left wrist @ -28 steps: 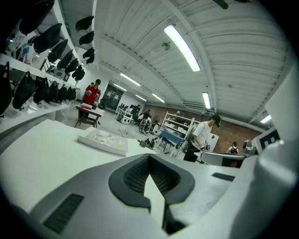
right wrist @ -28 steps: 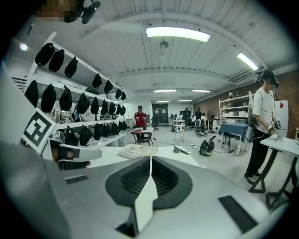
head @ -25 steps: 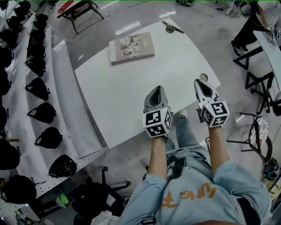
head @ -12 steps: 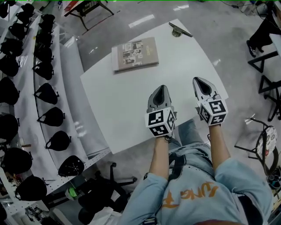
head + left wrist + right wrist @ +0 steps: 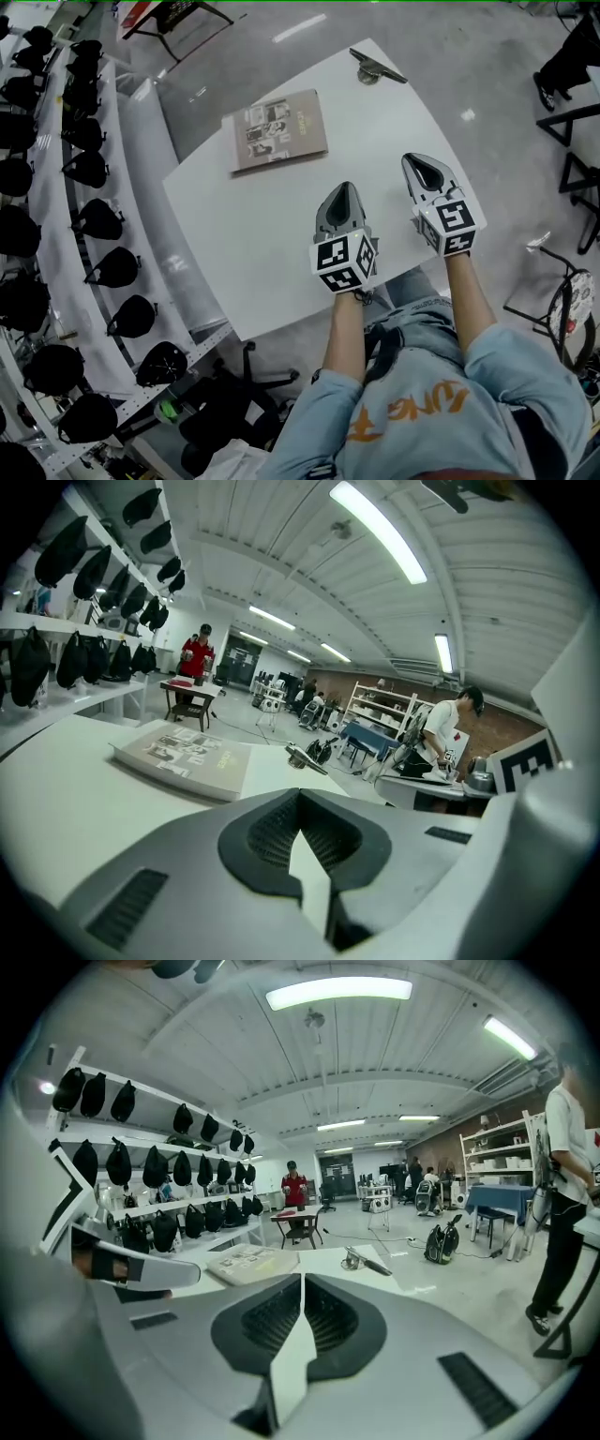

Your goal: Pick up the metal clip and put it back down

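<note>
Head view: metal clip (image 5: 378,67) on table (image 5: 272,225)

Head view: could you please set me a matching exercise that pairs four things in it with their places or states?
Things:
1. metal clip
2. book
3. right gripper
4. black bags

Places or states:
A. on the shelves left of the table
B. at the table's far corner
C. jaws shut, empty, by the table's right edge
D. flat on the table's far left part

Pairs: 1-B, 2-D, 3-C, 4-A
</note>
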`<state>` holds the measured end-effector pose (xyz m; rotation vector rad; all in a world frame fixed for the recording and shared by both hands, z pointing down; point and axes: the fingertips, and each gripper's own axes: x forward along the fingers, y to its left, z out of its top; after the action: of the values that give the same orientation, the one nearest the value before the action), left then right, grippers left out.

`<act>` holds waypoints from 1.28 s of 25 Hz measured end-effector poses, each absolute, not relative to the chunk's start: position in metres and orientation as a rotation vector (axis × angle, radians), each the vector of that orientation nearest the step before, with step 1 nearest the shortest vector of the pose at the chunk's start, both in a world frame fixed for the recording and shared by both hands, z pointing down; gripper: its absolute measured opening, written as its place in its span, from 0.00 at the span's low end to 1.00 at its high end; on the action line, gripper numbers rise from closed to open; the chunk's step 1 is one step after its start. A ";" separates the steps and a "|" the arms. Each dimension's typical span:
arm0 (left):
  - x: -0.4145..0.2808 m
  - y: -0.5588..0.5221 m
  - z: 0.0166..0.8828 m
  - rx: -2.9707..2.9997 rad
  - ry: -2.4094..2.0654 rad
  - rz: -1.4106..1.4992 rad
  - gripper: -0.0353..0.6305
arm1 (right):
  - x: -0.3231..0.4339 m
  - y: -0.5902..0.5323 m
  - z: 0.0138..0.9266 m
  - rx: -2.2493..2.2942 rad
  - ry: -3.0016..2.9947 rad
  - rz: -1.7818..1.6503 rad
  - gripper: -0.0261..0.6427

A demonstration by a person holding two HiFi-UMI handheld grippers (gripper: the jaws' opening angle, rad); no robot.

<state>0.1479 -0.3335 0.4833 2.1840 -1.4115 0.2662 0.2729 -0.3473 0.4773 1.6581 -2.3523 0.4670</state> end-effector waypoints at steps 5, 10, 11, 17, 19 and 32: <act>0.157 -0.351 0.503 2.111 -1.446 0.242 0.07 | 0.276 -0.371 0.492 1.556 -2.361 0.432 0.08; 0.168 -0.364 0.513 2.052 -1.473 0.219 0.07 | 0.283 -0.396 0.501 1.468 -2.360 0.384 0.08; 0.170 -0.366 0.515 2.045 -1.476 0.222 0.07 | 0.284 -0.400 0.503 1.448 -2.362 0.375 0.08; 0.178 -0.378 0.524 2.018 -1.496 0.243 0.07 | 0.292 -0.428 0.515 1.385 -2.349 0.321 0.08; 0.181 -0.381 0.525 2.011 -1.500 0.242 0.07 | 0.296 -0.436 0.517 1.368 -2.339 0.302 0.08; 0.187 -0.402 0.550 1.915 -1.474 0.168 0.07 | 0.300 -0.502 0.539 1.252 -2.340 0.255 0.09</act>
<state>0.1872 -0.4017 0.5502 1.9152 -1.4738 0.1676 0.2999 -0.5021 0.5387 1.2522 -2.3397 0.2546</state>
